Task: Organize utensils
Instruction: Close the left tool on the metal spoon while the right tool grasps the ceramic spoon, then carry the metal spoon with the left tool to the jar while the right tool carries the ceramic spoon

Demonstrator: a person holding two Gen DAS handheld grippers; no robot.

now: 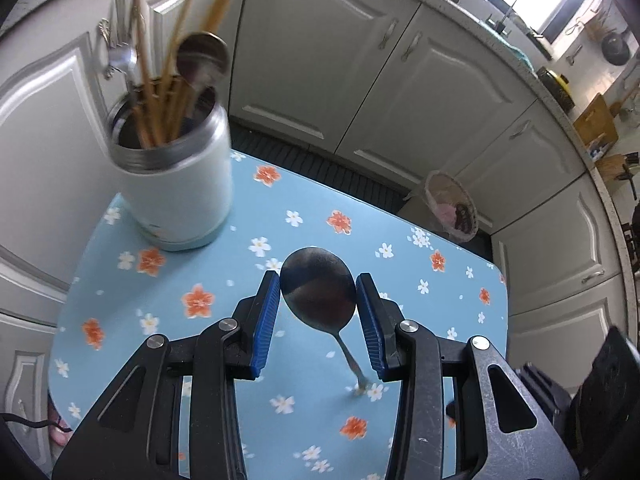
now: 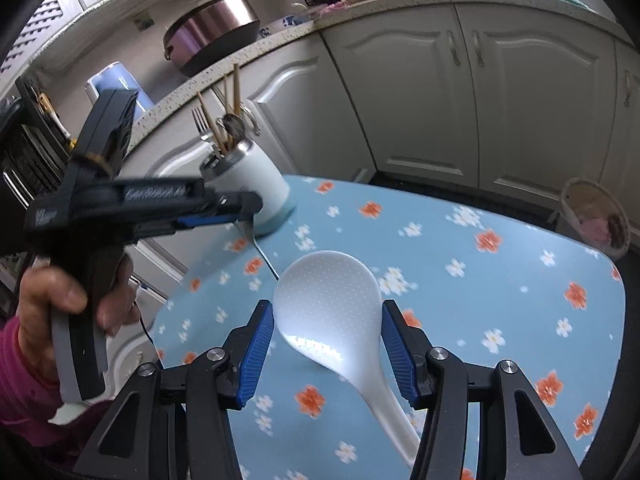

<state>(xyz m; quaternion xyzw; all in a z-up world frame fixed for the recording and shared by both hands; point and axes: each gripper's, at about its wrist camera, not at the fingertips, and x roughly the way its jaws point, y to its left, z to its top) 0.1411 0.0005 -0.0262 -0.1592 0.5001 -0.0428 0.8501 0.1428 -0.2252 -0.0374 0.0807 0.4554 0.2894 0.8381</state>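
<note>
My left gripper [image 1: 318,284] is shut on the bowl of a metal spoon [image 1: 318,290]; its handle hangs down toward the blue floral table [image 1: 240,280]. In the right wrist view the left gripper [image 2: 244,216] shows side-on with the spoon's handle [image 2: 264,258] slanting below it, next to the holder. A white utensil holder [image 1: 176,184] with chopsticks, forks and a spoon stands at the table's far left; it also shows in the right wrist view [image 2: 256,184]. My right gripper [image 2: 328,316] closes on the bowl of a white rice paddle [image 2: 326,304], lifted above the table.
White cabinet doors [image 1: 400,80] surround the table. A waste bin [image 1: 452,208] stands on the floor beyond the table's far edge. A pot [image 2: 216,28] sits on the counter. The person's hand [image 2: 52,304] holds the left gripper's handle.
</note>
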